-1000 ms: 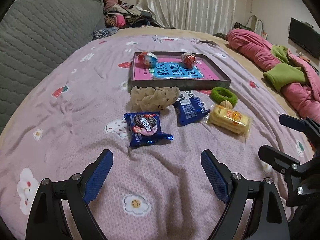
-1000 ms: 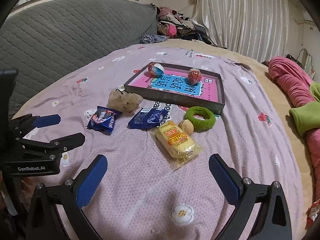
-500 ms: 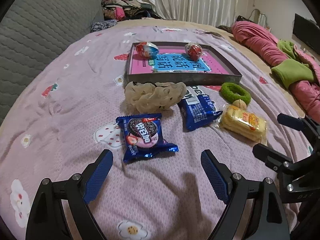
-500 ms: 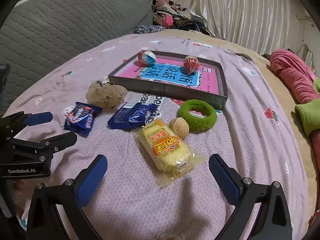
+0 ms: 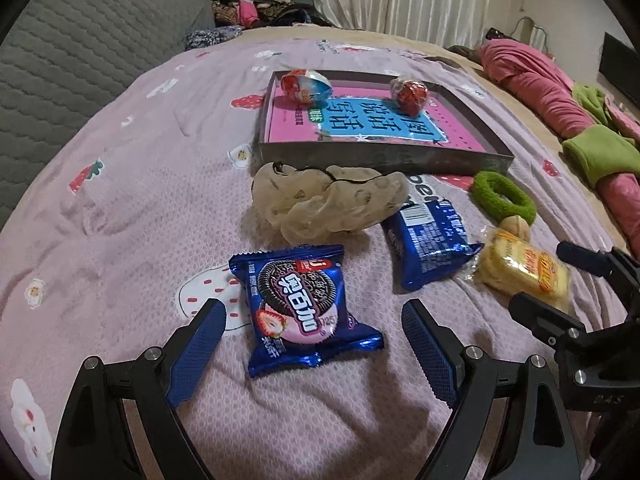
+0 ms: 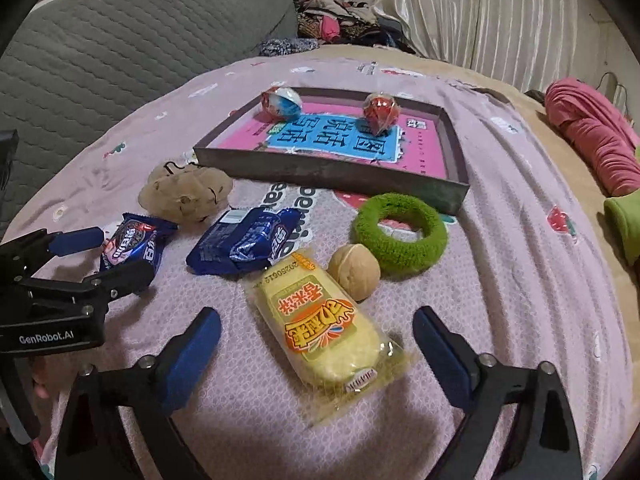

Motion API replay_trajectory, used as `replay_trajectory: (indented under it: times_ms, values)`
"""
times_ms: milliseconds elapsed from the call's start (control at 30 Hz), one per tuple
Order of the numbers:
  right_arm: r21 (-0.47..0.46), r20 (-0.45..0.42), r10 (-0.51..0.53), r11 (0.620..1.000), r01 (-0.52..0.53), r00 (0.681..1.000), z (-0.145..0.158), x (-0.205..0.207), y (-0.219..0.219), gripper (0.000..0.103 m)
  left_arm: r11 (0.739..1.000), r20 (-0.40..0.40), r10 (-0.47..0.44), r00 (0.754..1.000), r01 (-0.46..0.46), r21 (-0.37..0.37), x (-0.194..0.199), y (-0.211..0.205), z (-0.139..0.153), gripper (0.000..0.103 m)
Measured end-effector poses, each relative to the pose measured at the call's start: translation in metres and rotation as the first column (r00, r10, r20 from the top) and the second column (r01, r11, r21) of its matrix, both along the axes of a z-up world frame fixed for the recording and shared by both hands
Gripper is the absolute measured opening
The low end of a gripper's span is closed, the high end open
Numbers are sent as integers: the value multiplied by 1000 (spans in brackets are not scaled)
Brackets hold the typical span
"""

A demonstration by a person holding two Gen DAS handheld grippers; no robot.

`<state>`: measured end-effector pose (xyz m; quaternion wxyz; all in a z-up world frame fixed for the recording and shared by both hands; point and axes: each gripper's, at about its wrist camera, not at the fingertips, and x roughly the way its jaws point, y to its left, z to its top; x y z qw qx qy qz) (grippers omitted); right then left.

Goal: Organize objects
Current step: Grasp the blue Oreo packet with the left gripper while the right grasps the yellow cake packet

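My left gripper (image 5: 312, 320) is open, its fingers on either side of a blue Oreo packet (image 5: 302, 306) lying on the bed. My right gripper (image 6: 316, 322) is open around a yellow snack pack (image 6: 324, 324). A second blue packet (image 6: 246, 240), a walnut (image 6: 354, 270), a green hair ring (image 6: 400, 232) and a beige scrunchie (image 5: 328, 204) lie between the grippers and a shallow dark tray (image 5: 384, 156). The tray holds a pink book, a blue-and-red egg (image 5: 306, 84) and a red wrapped ball (image 5: 409, 94).
A pink flowered bedspread (image 5: 140, 200) covers the bed. A grey quilted headboard (image 6: 120, 48) stands at the left. Pink and green bedding (image 5: 580, 120) is piled at the right. Clothes and a curtain are at the back.
Both grippers have moved forward and down. The Oreo packet now lies between the left fingers, and the yellow pack between the right fingers. Both stay open.
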<state>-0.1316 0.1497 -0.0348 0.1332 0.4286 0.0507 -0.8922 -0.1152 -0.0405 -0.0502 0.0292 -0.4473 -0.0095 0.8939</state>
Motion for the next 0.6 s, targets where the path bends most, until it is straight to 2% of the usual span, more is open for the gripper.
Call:
replay_trajectory:
  times_ms: [100,167,233,400,467,500,567,600]
  values:
    - [1,0,2,1000,-2,1000,-1,-1,-1,88,1000,5,5,1000,-5,2,-5,-2,-4,90]
    - [-6,3,6,1000,-6,1000,-1,-1,-1,71,1000,9,8,1000,-8,10,-7,-4,-7,90]
    - [-5,13,7,1000,-7,1000,-3,0,-3,62,1000,13,9,1000,-9,5,-8,-5,-8,90]
    - [13,-2,32,999,-32,999,-4,10,-11,59,1000,17,9,1000,-9,25,-9,-8,-8,88]
    - [10,-13,34,999,-34,999,-2,14,-14,54,999,12,5,1000,-6,43,-8,-10,-6,81]
    - [6,-12,39,999,-39,999,-2,15,-15,54,999,14,4,1000,-5,44,-9,-10,-6,71]
    - [-2,-9,46,999,-46,999,-2,16,-16,52,999,19,2,1000,-3,52,-8,-10,-7,58]
    - [1,-8,51,999,-51,999,-3,18,-18,51,999,20,-1,1000,0,50,-7,-10,-7,58]
